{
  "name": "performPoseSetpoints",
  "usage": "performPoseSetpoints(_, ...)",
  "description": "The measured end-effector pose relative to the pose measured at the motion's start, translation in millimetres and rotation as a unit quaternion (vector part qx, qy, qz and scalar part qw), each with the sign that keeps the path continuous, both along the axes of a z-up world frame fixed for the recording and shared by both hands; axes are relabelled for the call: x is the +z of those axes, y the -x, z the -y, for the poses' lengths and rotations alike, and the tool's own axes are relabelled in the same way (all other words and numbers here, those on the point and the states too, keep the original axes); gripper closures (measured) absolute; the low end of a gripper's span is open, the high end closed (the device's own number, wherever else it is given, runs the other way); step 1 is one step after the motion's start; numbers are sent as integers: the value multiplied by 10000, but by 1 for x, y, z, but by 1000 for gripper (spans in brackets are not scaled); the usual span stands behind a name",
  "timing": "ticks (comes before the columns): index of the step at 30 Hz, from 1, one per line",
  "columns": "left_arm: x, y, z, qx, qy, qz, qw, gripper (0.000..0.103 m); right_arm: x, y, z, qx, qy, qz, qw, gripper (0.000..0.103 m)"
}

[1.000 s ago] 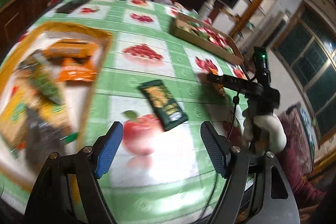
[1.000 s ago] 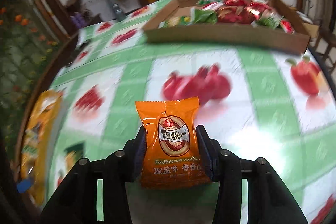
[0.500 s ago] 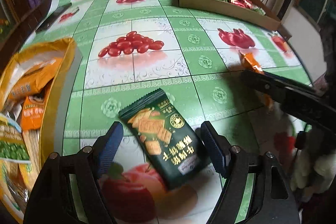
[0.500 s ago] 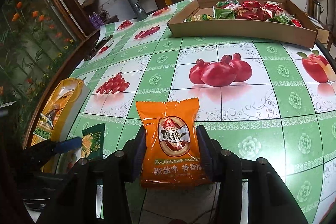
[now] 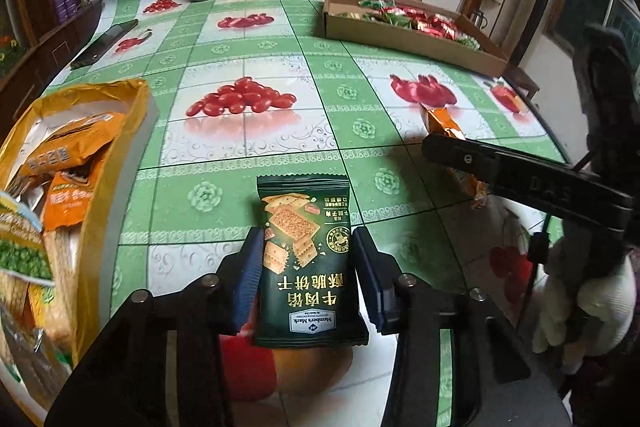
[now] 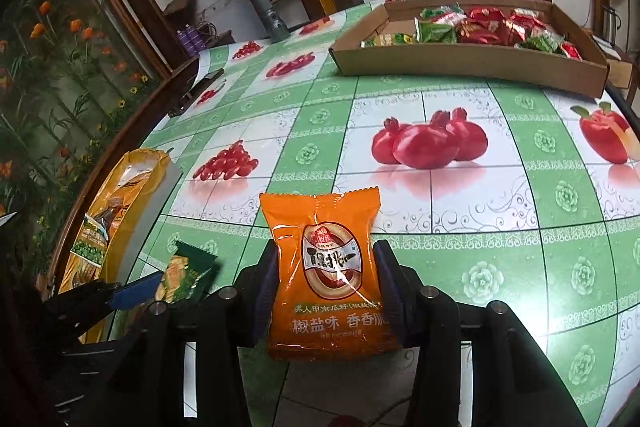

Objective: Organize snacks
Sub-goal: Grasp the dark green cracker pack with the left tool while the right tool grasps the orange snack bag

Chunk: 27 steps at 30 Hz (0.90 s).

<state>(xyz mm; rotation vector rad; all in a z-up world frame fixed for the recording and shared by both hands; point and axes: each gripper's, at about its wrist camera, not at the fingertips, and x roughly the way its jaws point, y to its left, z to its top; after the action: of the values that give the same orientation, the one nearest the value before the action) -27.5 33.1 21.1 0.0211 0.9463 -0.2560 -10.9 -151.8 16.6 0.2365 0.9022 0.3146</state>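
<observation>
Now the left gripper (image 5: 307,267) has its jaws closed on a green packet (image 5: 306,267), low at 6 o'clock over the desk (image 5: 248,155). Right gripper (image 6: 326,287) pinches an orange packet (image 6: 328,267); the snack box (image 6: 460,61) sits at 1 o'clock.

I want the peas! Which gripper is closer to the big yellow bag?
Left. The left gripper, holding the green cracker packet, sits just beside the yellow bag; the right gripper is farther over.

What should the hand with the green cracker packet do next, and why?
Probably lift it and carry it toward the cardboard tray. The left gripper looks shut on the green cracker packet, and the tray, holding other snacks, sits far across the table.
</observation>
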Motion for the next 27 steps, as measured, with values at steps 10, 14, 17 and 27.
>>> performPoseSetpoints(10,22,25,-28,381,-56,287,9988,60,-3,-2,1,-89,6,-39,10000,55)
performPoseSetpoints(14,25,33,-35,486,-164,400,9979,60,-2,-1,0,-105,51,9,9999,55)
performPoseSetpoints(17,30,38,-40,534,-163,499,9972,60,-3,-1,-1,-120,124,15,9999,55)
performPoseSetpoints(27,48,59,-72,786,180,767,9938,60,-5,-1,-5,-211,391,164,9989,55)
